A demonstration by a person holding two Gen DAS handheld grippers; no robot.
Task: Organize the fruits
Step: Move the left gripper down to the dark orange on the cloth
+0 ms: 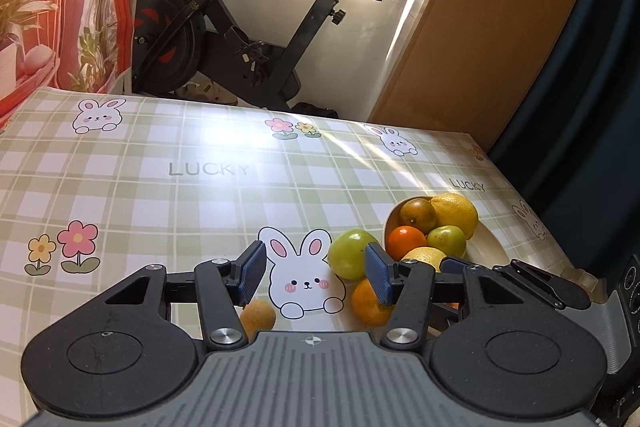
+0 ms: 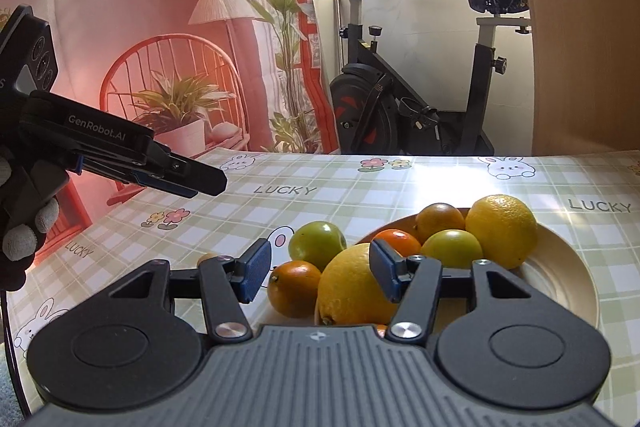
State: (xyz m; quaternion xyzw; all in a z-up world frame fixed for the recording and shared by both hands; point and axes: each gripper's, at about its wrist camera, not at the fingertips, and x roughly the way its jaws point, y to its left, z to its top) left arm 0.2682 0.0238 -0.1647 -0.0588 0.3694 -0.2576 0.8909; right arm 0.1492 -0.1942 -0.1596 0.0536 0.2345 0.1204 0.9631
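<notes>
Both claws hang above the counter (image 1: 160, 163) with its green checked cloth, and neither has anything in it. The left claw (image 1: 316, 277) stands with its blue pads parted over a printed rabbit, nothing between them; a green fruit (image 1: 350, 253) and a small orange (image 1: 370, 303) lie on the cloth just beside its right-hand pad, and a small brownish fruit (image 1: 258, 319) peeps out under its other finger. The right claw (image 2: 322, 273) is likewise parted and empty, poised in front of a big lemon (image 2: 352, 287) at the near edge of the cream plate (image 2: 560, 275). On that plate sit another lemon (image 2: 502, 231), a green fruit, an orange and a darker orange, touching one another. A gloved hand (image 2: 24, 227) carries the left claw at the side
</notes>
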